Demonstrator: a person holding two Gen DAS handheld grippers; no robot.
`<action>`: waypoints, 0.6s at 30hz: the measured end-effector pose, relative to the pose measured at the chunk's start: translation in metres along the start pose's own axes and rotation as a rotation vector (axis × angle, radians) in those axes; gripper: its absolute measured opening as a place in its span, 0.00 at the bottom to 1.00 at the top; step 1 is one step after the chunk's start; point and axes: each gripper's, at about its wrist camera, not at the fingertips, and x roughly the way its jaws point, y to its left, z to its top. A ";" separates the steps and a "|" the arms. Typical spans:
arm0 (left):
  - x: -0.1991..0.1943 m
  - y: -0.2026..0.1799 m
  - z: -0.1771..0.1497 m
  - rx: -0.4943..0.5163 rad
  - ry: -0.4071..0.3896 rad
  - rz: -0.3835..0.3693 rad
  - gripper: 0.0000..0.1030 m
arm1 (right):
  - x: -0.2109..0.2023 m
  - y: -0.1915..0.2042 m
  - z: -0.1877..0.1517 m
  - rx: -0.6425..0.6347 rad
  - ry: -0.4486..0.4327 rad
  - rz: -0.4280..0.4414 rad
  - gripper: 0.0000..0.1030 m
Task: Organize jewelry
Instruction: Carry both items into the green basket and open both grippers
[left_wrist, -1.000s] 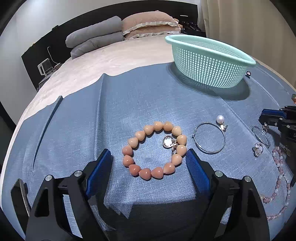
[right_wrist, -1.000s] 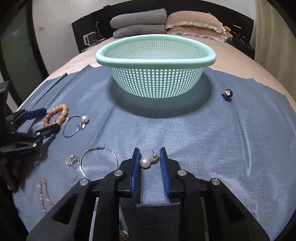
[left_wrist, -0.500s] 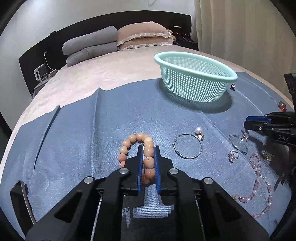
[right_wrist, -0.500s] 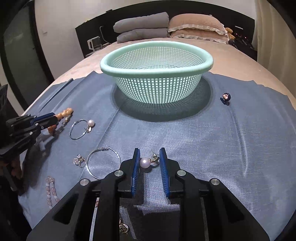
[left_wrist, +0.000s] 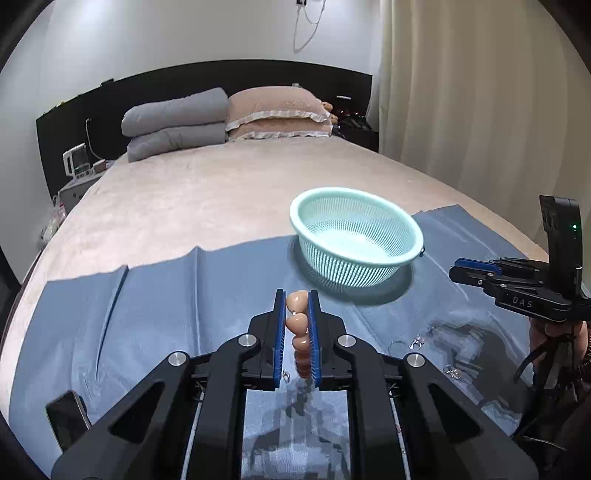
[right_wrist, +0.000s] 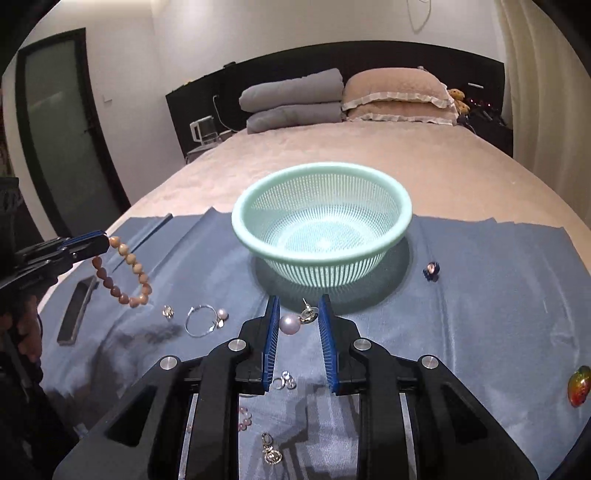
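Note:
My left gripper (left_wrist: 297, 295) is shut on a peach bead bracelet (left_wrist: 298, 321) and holds it above the blue cloth (left_wrist: 166, 295); in the right wrist view the bracelet (right_wrist: 123, 273) hangs from it at the left. My right gripper (right_wrist: 297, 312) is shut on a pearl earring (right_wrist: 295, 321), lifted above the cloth, in front of the mint green mesh basket (right_wrist: 321, 225). The basket (left_wrist: 356, 240) stands empty ahead and right of the left gripper.
On the cloth lie a hoop earring with a pearl (right_wrist: 205, 319), a small ring (right_wrist: 168, 311), a dark blue stud (right_wrist: 431, 269), a rainbow charm (right_wrist: 578, 386) and small pieces near my fingers (right_wrist: 284, 382). Pillows (left_wrist: 221, 114) lie at the bed's head.
Both grippers have risen well above the cloth. The left one carries the bracelet up with it, the right one the pearl earring. Both now look down into the basket.

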 end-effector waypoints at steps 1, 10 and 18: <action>-0.002 -0.003 0.008 0.009 -0.011 -0.010 0.11 | -0.002 -0.001 0.008 -0.011 -0.014 -0.006 0.20; 0.025 -0.033 0.088 0.078 -0.053 -0.121 0.11 | 0.028 -0.022 0.068 -0.002 -0.042 0.038 0.20; 0.108 -0.050 0.102 0.070 0.026 -0.164 0.11 | 0.081 -0.046 0.066 0.046 0.019 0.061 0.20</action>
